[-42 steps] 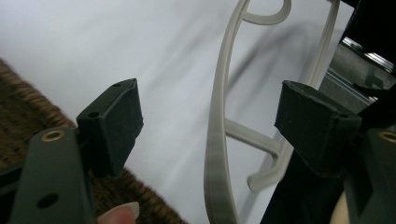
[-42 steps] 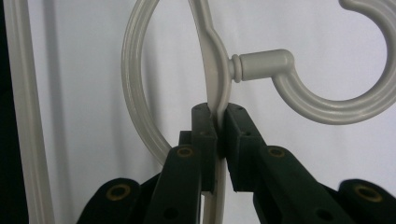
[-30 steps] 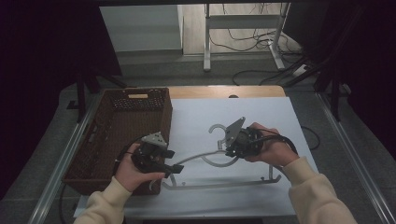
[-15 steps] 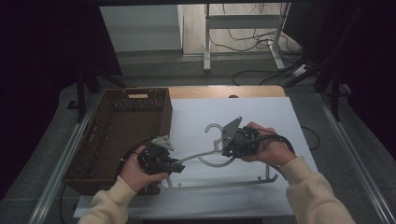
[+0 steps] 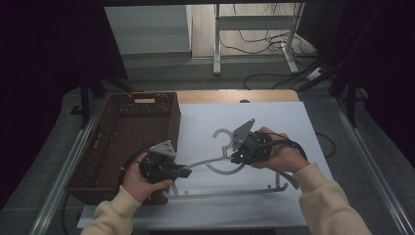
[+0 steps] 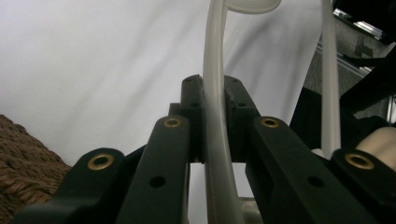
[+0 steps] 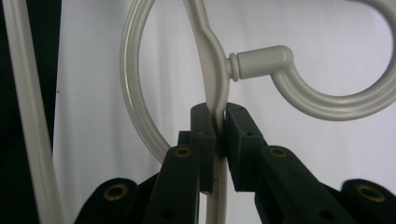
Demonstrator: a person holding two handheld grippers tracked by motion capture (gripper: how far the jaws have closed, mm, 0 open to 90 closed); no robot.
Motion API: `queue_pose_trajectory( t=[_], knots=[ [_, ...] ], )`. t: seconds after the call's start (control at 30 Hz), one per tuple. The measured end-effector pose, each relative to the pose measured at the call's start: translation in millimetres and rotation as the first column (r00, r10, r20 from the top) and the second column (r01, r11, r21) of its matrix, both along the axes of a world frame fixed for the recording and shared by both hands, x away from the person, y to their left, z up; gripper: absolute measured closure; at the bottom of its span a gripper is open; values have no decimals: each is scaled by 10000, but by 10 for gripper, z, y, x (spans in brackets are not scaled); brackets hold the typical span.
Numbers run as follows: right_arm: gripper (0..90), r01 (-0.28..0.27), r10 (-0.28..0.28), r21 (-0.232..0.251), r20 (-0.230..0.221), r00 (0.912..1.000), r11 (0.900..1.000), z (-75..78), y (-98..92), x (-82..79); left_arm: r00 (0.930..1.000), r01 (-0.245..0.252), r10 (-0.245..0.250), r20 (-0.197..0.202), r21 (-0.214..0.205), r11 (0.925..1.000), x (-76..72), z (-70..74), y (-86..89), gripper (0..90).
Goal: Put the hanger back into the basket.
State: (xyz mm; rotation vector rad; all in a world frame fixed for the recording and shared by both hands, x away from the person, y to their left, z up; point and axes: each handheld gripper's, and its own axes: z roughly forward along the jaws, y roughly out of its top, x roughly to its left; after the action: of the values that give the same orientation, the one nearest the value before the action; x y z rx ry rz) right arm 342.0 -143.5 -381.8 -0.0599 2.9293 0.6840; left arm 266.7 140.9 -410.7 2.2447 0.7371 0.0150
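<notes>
A white plastic hanger [image 5: 222,164] is held over the white tabletop [image 5: 293,122], low in the centre of the high view. The left gripper [image 5: 183,172] has been drawn inward from the wicker basket [image 5: 132,132], its jaws now pinching the hanger's left arm. The right gripper [image 5: 235,155] has its jaws pinching the neck below the hook. A two-handed lift appears ready.

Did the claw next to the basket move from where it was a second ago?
Yes. The left claw, shut on the white hanger, has slid a little to the right, away from the wicker basket and farther over the white table.
</notes>
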Motion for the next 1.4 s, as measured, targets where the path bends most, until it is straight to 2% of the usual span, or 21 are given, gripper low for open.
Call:
queue_pose_trajectory(
  t=[0.23,0.37,0.53,0.57,0.6,0.73,0.77,0.8,0.83,0.87,0.9,0.93,0.97,1.0,1.03,1.07,1.2,1.23,1.27,1.33,1.4],
  knots=[
    [786,259,-253,260,-220,9994,9993,8,6,25,9995,-81,85,290,-162,9998,-38,28,30,808],
    [608,660,-646,716,-206,9977,9953,42,-16,37,9992,-68,76,385,-194,9998,-47,28,46,808],
    [380,1633,-1663,1945,-11,9861,9672,178,-153,17,9987,-256,279,435,-528,9983,-52,60,126,808],
    [380,1633,-1663,1945,-11,9861,9672,178,-153,17,9987,-256,279,435,-528,9983,-52,60,126,808],
    [330,2136,-2172,2420,-118,9760,9465,231,-260,-1,9980,-367,395,490,-583,9976,-50,67,171,808],
    [291,2826,-2761,3373,-680,9587,8980,281,-486,-45,9967,-573,613,533,-732,9957,-61,90,262,808],
    [282,2977,-2910,3449,-724,9540,8902,282,-544,-61,9967,-573,613,533,-732,9957,-61,90,262,808],
    [282,2977,-2910,3449,-724,9540,8902,282,-544,-61,9961,-661,707,537,-835,9943,-64,100,284,808],
    [272,3236,-3159,3562,-814,9453,8766,267,-653,-95,9944,-826,879,580,-884,9927,-68,130,336,808],
    [272,3236,-3159,3562,-814,9453,8766,267,-653,-95,9944,-826,879,580,-884,9927,-68,130,336,808],
    [263,3476,-3389,3787,-918,9363,8577,246,-772,-135,9927,-990,1052,595,-992,9901,-72,160,387,808],
    [261,3577,-3469,3900,-1005,9325,8485,240,-810,-148,9919,-1036,1105,628,-1038,9892,-70,174,413,808],
    [261,3577,-3469,3900,-1005,9325,8485,240,-810,-148,9919,-1036,1105,628,-1038,9892,-70,174,413,808],
    [259,3758,-3605,4167,-1183,9252,8277,220,-910,-177,9900,-1158,1237,674,-1115,9870,-68,199,456,808],
    [259,3758,-3605,4167,-1183,9252,8277,220,-910,-177,9900,-1158,1237,674,-1115,9870,-68,199,456,808],
    [258,3907,-3746,4286,-1254,9187,8147,195,-995,-203,9882,-1269,1359,713,-1185,9848,-70,218,489,808],
    [254,4095,-3921,4378,-1342,9101,8004,142,-1096,-237,9854,-1420,1525,756,-1287,9815,-72,238,534,808],
    [253,4203,-4004,4490,-1440,9049,7885,112,-1158,-262,9847,-1461,1568,756,-1307,9806,-70,245,552,808],
    [253,4203,-4004,4490,-1440,9049,7885,112,-1158,-262,9838,-1523,1634,744,-1359,9790,-71,249,569,808],
    [253,4367,-4138,4634,-1565,8968,7710,63,-1243,-291,9810,-1660,1782,772,-1436,9756,-68,264,624,808],
    [253,4471,-4210,4660,-1658,8918,7635,20,-1287,-308,9798,-1709,1837,787,-1466,9743,-68,268,640,808]
  ],
)
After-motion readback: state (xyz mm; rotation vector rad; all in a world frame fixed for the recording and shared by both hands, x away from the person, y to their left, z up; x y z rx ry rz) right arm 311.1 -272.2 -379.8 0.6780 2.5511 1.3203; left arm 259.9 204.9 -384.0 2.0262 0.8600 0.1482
